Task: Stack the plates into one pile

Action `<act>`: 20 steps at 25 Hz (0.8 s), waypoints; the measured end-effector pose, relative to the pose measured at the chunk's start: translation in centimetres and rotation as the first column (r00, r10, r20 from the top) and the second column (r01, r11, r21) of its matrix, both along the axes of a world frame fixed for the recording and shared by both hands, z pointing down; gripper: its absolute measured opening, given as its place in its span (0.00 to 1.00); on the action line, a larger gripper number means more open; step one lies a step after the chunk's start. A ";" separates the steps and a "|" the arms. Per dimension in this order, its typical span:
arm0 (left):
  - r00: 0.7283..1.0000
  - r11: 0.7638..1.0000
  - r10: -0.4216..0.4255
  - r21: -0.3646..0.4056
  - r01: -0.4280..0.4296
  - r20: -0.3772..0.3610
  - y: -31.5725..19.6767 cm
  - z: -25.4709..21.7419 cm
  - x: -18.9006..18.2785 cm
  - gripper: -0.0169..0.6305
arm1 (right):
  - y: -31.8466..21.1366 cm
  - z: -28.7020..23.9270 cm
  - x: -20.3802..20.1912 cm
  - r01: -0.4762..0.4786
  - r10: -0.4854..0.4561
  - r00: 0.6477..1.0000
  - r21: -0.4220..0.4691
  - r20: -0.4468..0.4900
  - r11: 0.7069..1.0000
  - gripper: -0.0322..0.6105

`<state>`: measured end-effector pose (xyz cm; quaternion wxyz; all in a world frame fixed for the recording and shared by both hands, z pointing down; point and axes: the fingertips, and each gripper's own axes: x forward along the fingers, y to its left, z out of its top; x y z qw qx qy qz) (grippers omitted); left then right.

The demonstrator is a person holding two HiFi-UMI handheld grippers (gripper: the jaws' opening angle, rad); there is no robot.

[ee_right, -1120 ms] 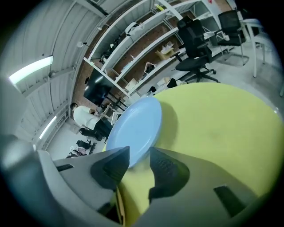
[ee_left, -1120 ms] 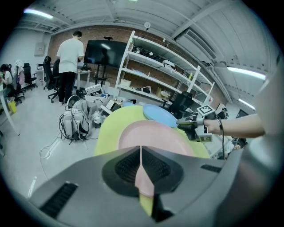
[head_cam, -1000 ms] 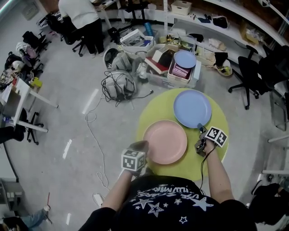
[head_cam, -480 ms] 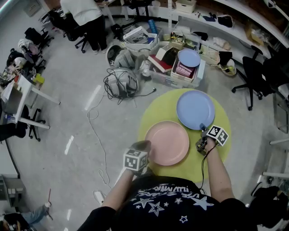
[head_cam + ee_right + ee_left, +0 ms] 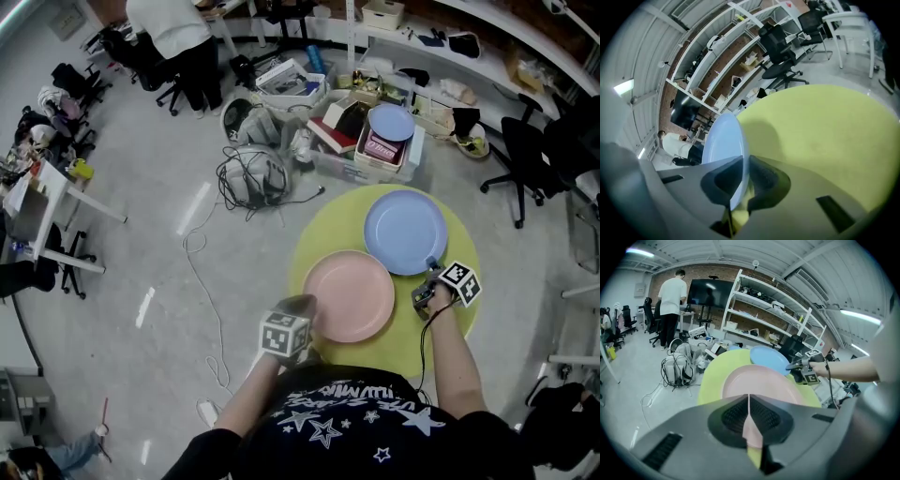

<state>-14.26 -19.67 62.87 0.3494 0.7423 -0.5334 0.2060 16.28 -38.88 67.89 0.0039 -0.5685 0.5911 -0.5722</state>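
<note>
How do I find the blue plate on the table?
Find the round yellow-green table on the grey floor. The blue plate is the farther of its two plates, its rim in the right gripper, whose jaws have just been closing on it. Its neighbour, the pink plate, is nearer.

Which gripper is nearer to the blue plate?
Right. The right gripper has just closed on the near rim of the blue plate; the left gripper grips the pink plate, apart from it.
</note>
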 end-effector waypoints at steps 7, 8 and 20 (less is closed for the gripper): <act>1.000 1.000 0.014 0.018 -0.014 0.001 0.4 -0.7 -0.1 0.06 | 0.9 -1.3 1.9 -0.061 0.062 0.998 0.030 -0.021 0.998 0.12; 1.000 1.000 0.016 0.021 -0.016 0.000 0.4 -0.8 -0.1 0.06 | 1.1 -1.6 2.1 -0.070 0.071 0.997 0.038 -0.016 0.997 0.12; 0.997 0.996 0.075 0.038 -0.075 -0.018 2.2 -1.3 0.9 0.06 | 5.9 -5.9 0.0 -0.008 -0.004 0.995 0.114 0.105 0.993 0.12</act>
